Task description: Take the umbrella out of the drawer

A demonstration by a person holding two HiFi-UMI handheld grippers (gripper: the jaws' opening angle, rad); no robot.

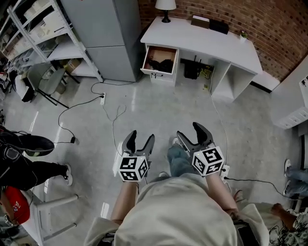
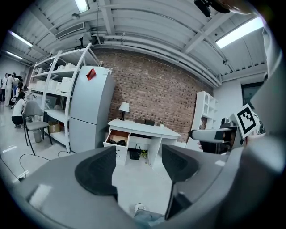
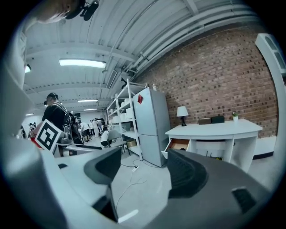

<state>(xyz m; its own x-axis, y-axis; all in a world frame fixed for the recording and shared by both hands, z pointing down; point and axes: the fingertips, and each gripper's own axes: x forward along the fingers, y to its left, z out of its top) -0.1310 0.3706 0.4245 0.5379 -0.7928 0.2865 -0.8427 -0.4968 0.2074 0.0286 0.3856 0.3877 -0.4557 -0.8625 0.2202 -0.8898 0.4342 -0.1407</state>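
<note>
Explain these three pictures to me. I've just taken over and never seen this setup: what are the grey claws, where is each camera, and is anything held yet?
There is no robot here: a person holds a pair of tongs in each hand. The head view looks down from the person's head and shows the left tongs and the right tongs, each with a marker cube. The other two views ride on the tongs and look out between their jaws. Both pairs stand open with nothing between them. Across the floor is a white desk against the brick wall, with a lamp on it and its drawer pulled open. A dark thing lies inside. It may be the umbrella, but it is too small to tell.
</note>
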